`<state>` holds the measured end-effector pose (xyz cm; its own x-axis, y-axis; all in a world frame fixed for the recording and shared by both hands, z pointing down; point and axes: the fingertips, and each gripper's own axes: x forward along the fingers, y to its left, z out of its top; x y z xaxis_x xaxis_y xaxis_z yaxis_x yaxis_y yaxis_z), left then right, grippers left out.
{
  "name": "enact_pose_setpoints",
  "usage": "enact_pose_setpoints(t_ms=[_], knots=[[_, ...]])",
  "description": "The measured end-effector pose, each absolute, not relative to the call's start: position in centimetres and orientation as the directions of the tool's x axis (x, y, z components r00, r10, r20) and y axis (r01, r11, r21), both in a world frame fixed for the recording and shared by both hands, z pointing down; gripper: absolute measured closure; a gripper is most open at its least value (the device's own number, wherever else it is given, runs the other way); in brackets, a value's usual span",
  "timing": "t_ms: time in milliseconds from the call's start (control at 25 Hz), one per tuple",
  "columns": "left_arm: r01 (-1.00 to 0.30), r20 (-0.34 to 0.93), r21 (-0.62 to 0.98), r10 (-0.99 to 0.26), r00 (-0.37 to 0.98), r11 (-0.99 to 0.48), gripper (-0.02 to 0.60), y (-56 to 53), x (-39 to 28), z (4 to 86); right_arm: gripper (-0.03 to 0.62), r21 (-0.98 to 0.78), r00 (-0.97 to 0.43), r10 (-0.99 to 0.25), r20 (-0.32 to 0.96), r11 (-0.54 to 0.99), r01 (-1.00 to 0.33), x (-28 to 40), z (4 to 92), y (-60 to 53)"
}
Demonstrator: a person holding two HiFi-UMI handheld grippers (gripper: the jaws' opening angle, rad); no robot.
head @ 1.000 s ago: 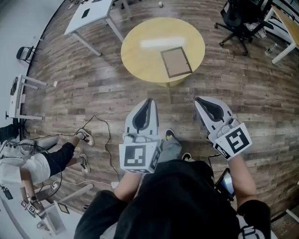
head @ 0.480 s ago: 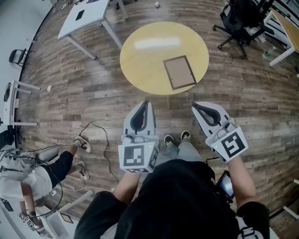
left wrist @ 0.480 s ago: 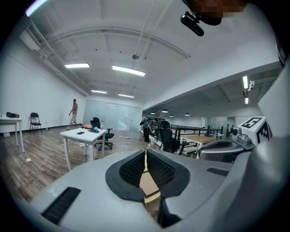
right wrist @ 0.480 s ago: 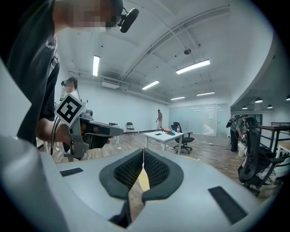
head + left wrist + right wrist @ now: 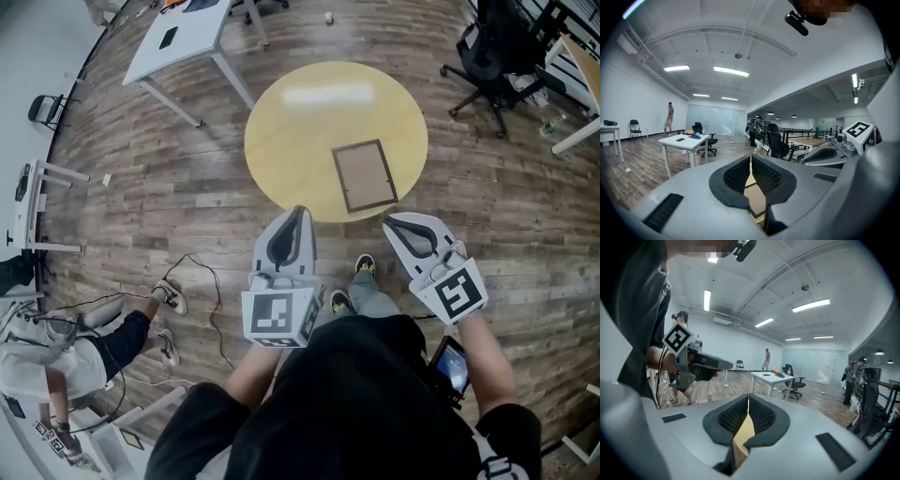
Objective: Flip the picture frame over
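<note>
Round yellow table (image 5: pixel 300 122), picture frame (image 5: pixel 365 175) lying flat near its right edge

Just ahead of my left gripper (image 5: pixel 298 212) and right gripper (image 5: pixel 389 223) stands a round yellow table (image 5: pixel 300 122), its near edge close to both tips. Farther ahead, off to the left of the left gripper, I see a white desk (image 5: pixel 178 42) with a dark flat item (image 5: pixel 169 37) on top. Ahead and right of the right gripper sits a black office chair (image 5: pixel 502 52). Behind and left of the left gripper, a seated person (image 5: pixel 70 342) stretches both legs over the wood floor (image 5: pixel 169 197). A black cable (image 5: pixel 217 281) lies between that person and the left gripper.
</note>
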<state>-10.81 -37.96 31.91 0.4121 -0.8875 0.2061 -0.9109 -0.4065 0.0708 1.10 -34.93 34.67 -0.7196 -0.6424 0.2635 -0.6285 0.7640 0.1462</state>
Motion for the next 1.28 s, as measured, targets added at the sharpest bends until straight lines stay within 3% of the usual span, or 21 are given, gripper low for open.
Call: enact_pose_setpoints(t_ms=[320,520,640,960,1280], knots=[[-0.922,0.232,0.044,-0.894,0.383,-0.383,0.548,-44.8,-6.9,34.1,0.574,0.204,-0.800,-0.504,0.327,0.864,-0.461,2.1,39.0,-41.6],[-0.949,0.281,0.041,-0.908,0.311,-0.312,0.548,-47.0,-8.1,36.9,0.569,0.199,-0.806,-0.369,0.462,0.929,-0.312,0.3,45.6,-43.6],[-0.959,0.301,0.035,-0.912,0.278,-0.280,0.548,-48.5,-9.2,38.8,0.474,0.147,-0.787,-0.282,0.549,0.959,-0.241,-0.9,50.8,-44.3],[-0.967,0.361,0.054,-0.898,0.253,-0.250,0.548,-50.1,-10.8,42.8,0.392,0.143,-0.644,-0.145,0.751,0.988,-0.056,-3.4,63.0,-43.2],[-0.974,0.430,0.088,-0.874,0.226,-0.209,0.548,-50.2,-11.7,46.7,0.342,0.287,-0.501,-0.230,0.834,0.957,0.038,-3.8,69.4,-43.5]])
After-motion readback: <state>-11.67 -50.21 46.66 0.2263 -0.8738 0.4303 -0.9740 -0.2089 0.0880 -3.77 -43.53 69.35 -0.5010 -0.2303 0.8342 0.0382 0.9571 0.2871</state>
